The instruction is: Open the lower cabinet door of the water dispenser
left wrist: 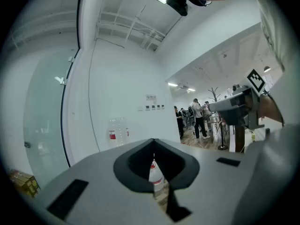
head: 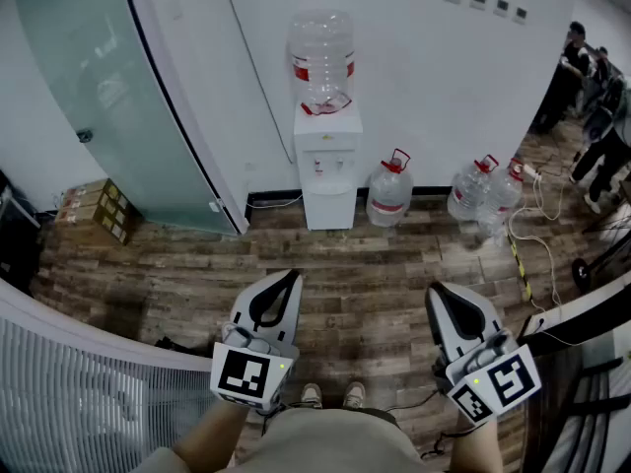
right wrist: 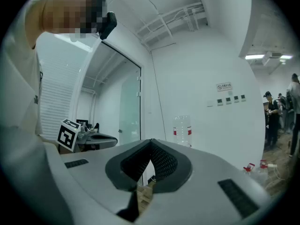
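The left hand-held gripper (head: pixel 287 282) and the right hand-held gripper (head: pixel 438 298) are pressed together and empty, probably just carried level. Well ahead stands the white plastic water dispenser (head: pixel 327 156), its lower cabinet door (head: pixel 328 206) shut.

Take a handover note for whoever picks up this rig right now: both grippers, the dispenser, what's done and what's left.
Grippers: left hand-held gripper shut, empty; right hand-held gripper shut, empty.
Things: water dispenser stands against the wall ahead, well apart from both grippers; its lower cabinet door looks closed.
Done: nothing yet.
Left: walk up, open one gripper, probably take the door's edge, swing it open.
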